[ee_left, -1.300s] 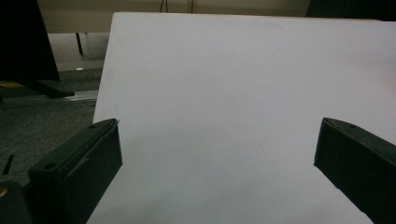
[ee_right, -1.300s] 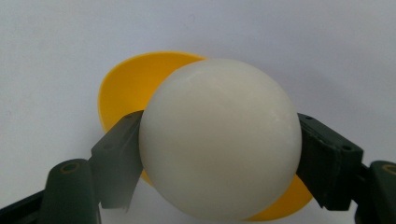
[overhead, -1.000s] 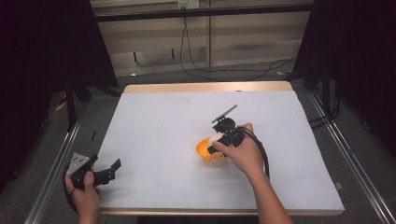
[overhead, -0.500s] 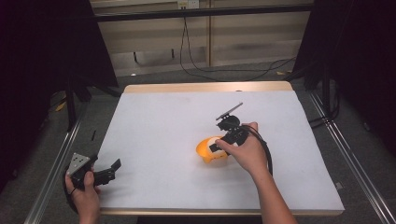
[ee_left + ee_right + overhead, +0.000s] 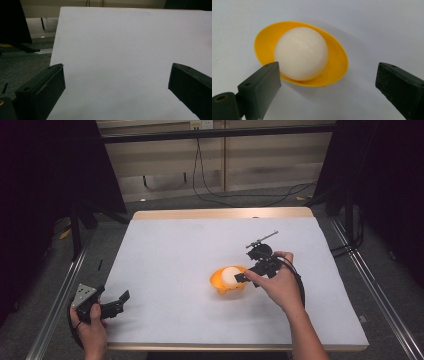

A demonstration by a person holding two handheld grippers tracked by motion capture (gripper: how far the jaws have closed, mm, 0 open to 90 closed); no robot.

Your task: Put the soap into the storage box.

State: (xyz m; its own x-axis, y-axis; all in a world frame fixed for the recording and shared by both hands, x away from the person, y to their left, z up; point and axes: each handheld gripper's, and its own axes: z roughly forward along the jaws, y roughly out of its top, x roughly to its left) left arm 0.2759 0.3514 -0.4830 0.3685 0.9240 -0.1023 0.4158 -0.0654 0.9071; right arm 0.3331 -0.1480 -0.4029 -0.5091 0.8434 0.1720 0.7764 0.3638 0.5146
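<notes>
You are holding the right claw with its jaws spread wide, just beside the yellow bowl at the centre of the high view, slightly right — nothing is gripped yet. In my judgement you are lining up on the bowl, so keep the jaws level and ease them around the near rim rather than the white ball sitting inside it. The bowl is looking oval in the right gripper view, its long axis running from upper left to lower right. Your left claw is resting open over the table at lower left, holding nothing.
</notes>
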